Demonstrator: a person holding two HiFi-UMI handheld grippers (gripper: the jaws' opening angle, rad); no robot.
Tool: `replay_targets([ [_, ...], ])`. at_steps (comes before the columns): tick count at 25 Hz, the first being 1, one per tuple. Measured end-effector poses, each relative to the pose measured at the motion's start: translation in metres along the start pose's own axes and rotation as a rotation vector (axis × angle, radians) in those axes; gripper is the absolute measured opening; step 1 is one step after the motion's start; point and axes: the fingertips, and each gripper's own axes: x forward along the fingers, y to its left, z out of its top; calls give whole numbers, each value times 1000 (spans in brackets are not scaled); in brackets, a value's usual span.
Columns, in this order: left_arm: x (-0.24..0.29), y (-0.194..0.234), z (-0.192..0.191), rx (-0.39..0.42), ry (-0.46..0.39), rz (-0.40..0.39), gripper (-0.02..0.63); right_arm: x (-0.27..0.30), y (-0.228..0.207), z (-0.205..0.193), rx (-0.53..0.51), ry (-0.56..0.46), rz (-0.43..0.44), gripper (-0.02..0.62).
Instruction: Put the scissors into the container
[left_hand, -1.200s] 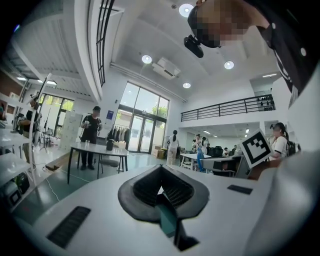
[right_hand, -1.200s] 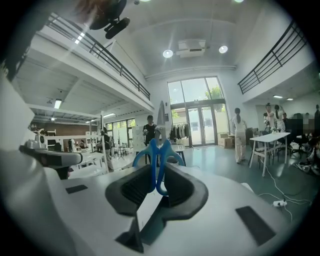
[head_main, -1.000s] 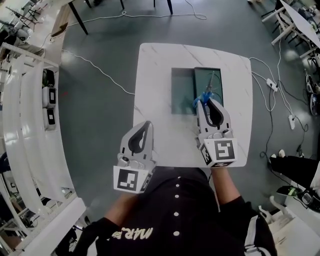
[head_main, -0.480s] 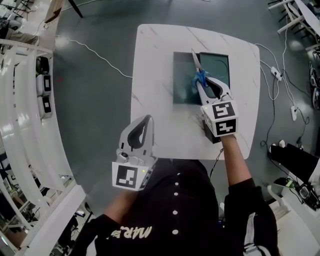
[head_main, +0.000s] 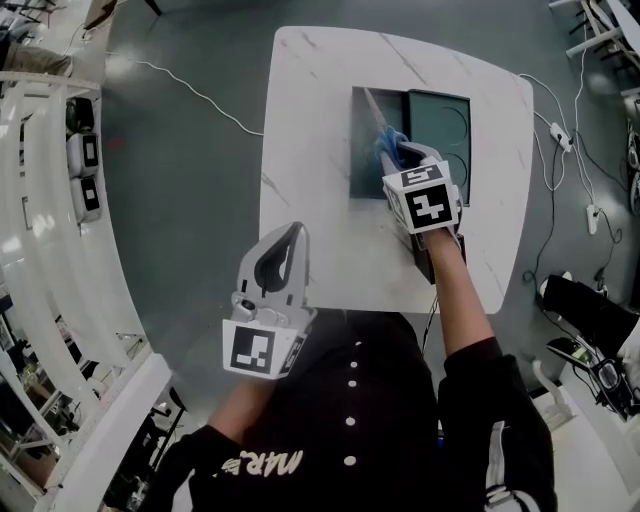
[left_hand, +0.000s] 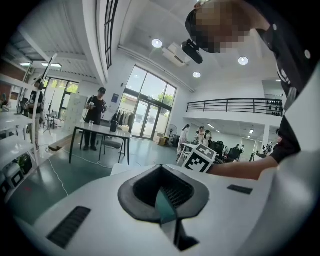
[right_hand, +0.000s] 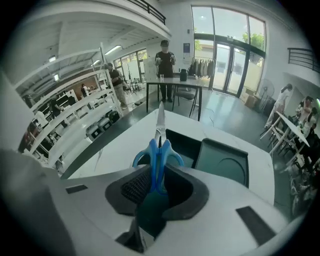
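Head view: my right arm stretched forward over white table (head_main: 310, 120), right gripper (head_main: 398, 158) holding blue-handled scissors (head_main: 386, 147) over open dark green container (head_main: 365, 172); left gripper (head_main: 291, 236) tucked near body.
Left gripper view: jaws together, empty.
Right gripper view: pads clamp scissors handles, blades point forward; lid (right_hand: 222, 161) just beside container.

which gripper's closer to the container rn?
Right. The right gripper holds the scissors over the container; the left gripper hangs at the table's near corner, well short of it.

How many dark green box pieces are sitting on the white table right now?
2. The open container sits near the middle of the table. A flat lid-like piece with a ring mark lies right beside it, on its right in the head view. None seem hidden.
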Motion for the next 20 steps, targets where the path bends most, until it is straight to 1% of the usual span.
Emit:
replay_targets([
  [5, 8, 5, -6, -11, 14, -4, 26, 26, 5, -13, 79, 68, 26, 92],
  [10, 16, 6, -12, -21, 32, -12, 26, 43, 6, -27, 136, 120, 12, 92],
  [15, 24, 15, -20, -33, 48, -10, 26, 61, 6, -37, 192, 162, 22, 92],
  [20, 29, 22, -32, -56, 77, 1, 26, 67, 3, -39, 207, 192, -2, 92],
])
